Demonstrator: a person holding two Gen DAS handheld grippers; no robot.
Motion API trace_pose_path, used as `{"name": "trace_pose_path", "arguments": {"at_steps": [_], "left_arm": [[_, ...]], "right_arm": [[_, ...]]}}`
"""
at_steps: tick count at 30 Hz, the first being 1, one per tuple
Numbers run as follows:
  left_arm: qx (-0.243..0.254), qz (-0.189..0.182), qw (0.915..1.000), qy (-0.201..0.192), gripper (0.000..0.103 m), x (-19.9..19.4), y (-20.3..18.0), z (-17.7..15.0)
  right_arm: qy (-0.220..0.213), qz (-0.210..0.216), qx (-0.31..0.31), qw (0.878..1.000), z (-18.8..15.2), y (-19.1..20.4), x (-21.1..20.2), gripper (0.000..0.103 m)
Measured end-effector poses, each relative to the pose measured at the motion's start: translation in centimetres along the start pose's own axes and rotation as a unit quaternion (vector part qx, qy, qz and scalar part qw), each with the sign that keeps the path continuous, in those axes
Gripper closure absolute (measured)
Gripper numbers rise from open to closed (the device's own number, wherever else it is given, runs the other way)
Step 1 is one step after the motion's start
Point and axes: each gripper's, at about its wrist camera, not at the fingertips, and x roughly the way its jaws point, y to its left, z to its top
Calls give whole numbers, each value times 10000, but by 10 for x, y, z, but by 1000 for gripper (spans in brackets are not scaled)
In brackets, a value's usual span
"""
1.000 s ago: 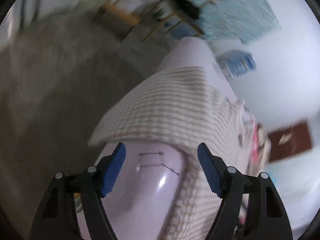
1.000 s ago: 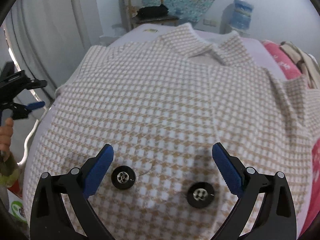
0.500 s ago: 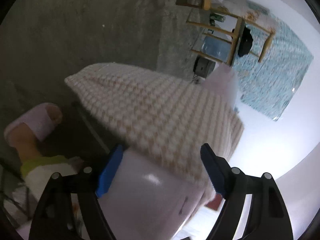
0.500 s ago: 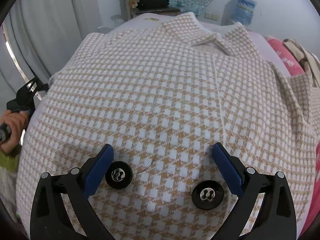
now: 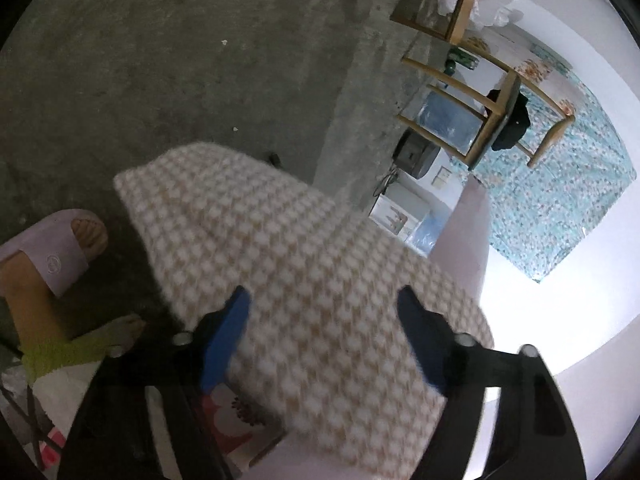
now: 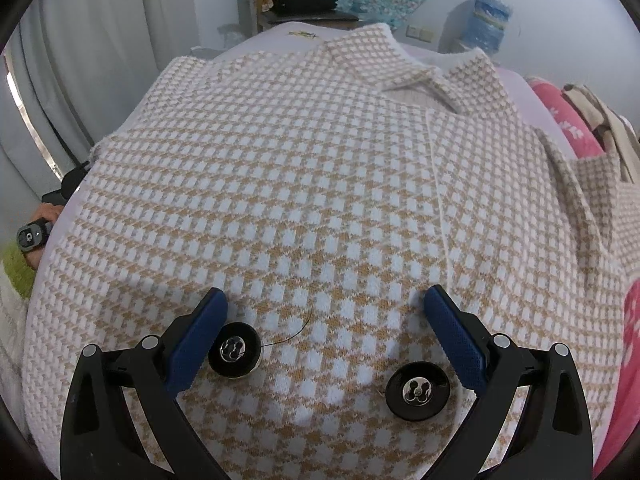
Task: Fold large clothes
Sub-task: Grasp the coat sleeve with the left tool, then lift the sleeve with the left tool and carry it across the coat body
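Beige-and-white checked knit jacket spread flat on lilac bed, unfolded. Hanging sleeve between closing left gripper, seemingly ungripped. Right gripper wide, hovering above black buttons.

No word or number can be read with certainty in either view. A round embossed mark is seen on the strap of the pale slipper, far left of the left gripper, too small to be made out. White characters are printed on the pink cloth, up right of the right gripper, but are illegible.
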Motion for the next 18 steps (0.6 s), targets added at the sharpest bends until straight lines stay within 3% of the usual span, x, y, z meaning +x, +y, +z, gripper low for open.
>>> {"name": "trace_pose_path", "arguments": {"at_steps": [4,6,7,10,13,16,18], "left_arm": [[26,34,10000,10,67,7,-1,7],[138,115,9997,-166,91,4,-8,8],[281,167,9989,-322,95,-1,-14,7],[861,263,9934,-705,103,-20,-38,-3],[1529,337,9824,-1018,103,-40,-72,-19],[1847,454,9767,-990,103,-51,-90,-35],[1834,761,9764,-854,100,-53,-88,-43]], "right_arm": [[-4,-12,-2,10000,0,-1,0,8],[-9,-17,-5,10000,0,-1,0,8],[-15,-18,-6,10000,0,-1,0,8],[-30,-1,6,10000,-1,-1,0,8],[-51,33,27,10000,-2,-2,-1,8],[-72,95,72,9999,-2,-5,-2,8],[-90,149,111,9998,-2,-7,-2,8]]}}
